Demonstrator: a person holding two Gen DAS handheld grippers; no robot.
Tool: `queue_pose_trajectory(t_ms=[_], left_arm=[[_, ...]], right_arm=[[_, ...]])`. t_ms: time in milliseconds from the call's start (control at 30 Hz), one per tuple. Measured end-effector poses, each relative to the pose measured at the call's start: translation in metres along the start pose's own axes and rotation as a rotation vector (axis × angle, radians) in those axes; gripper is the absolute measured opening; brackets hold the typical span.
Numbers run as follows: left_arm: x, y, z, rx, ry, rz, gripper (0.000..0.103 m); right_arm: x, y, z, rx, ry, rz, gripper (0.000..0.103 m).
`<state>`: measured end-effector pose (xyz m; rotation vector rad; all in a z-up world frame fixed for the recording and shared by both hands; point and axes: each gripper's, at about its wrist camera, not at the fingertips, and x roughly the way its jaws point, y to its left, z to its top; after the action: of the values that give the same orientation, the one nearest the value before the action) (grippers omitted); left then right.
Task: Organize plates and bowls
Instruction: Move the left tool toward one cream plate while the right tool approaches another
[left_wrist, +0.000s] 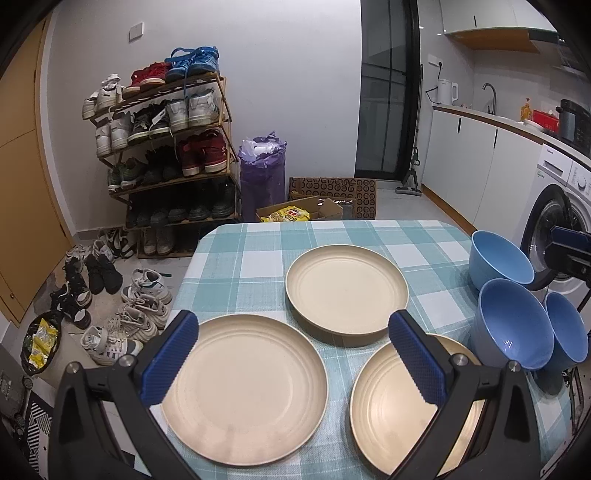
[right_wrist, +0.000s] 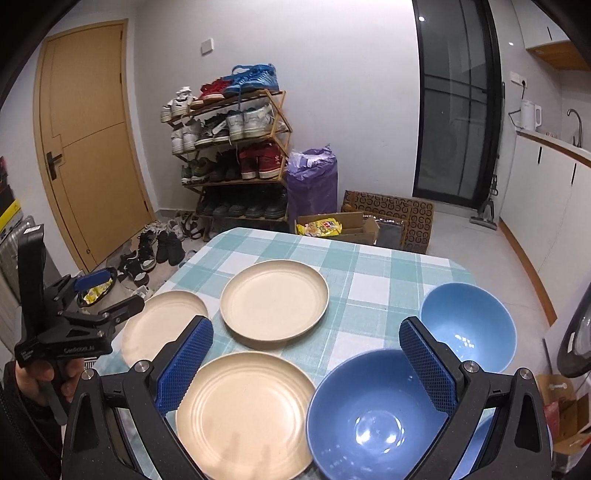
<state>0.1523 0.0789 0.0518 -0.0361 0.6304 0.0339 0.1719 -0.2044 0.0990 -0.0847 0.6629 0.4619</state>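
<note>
**Plates and bowls spread on the bench, both jaws wide and empty**

Covered in a teal-checked cloth, the bench (left_wrist: 258, 236) carrying three cream plates and three blue bowls, all lying singly, none stacked. Far plate (left_wrist: 346, 288) toward the middle; near-left plate (left_wrist: 245, 387) and near-right plate (left_wrist: 391, 410) just beside each other at the near edge. Bowls in a cluster along the right edge: far bowl (left_wrist: 498, 260), middle bowl (left_wrist: 511, 321), small-looking end bowl (left_wrist: 567, 328) touching or nearly touching it.

Left gripper (left_wrist: 295, 356) hovering above the near-left plate, jaws spread wide, gripping nothing, plate rim between the two blue pads. Right gripper (right_wrist: 306, 363) likewise parted and empty, above the gap between the near-right plate and middle bowl.
</note>
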Motion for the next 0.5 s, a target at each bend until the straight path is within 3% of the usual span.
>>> queue_pose_trajectory(t_ms=[500], left_arm=[[0.056, 0.006, 0.013, -0.012, 0.058, 0.01, 0.103]], right_arm=[[0.072, -0.007, 0.032, 0.021, 0.103, -0.001, 0.103]])
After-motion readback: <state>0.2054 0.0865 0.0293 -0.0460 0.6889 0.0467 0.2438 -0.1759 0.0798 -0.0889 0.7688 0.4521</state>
